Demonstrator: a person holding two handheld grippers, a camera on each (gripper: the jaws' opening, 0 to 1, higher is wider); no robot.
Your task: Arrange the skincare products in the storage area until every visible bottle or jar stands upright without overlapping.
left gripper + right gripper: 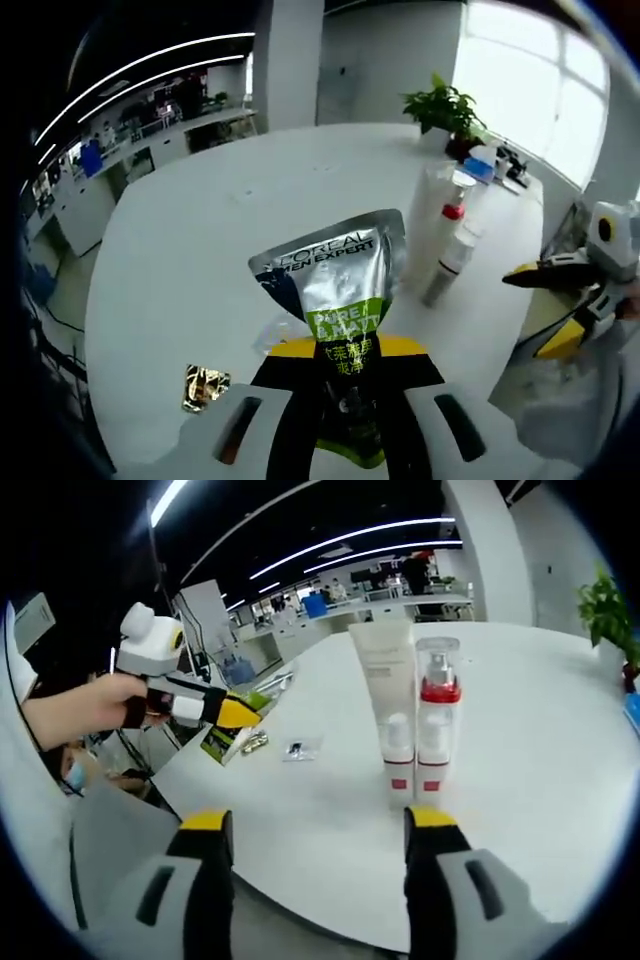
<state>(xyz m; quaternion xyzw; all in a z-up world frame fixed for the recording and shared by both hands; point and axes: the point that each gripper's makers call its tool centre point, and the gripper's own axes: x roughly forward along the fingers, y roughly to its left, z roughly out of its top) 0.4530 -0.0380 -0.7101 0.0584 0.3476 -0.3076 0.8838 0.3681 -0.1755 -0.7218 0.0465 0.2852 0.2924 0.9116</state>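
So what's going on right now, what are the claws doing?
Left claw shut on silver L'Oreal tube, lifted over white table. Right claw open, empty. Four products upright. Small gold packet lying loose.

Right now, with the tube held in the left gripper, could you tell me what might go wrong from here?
The L'Oreal tube is clamped by its lower end in the left gripper, so its flat silver top may flop or slip when set down. The upright bottles stand tightly grouped; placing the tube close could topple them. A small gold packet lies near the table edge and might be swept off.
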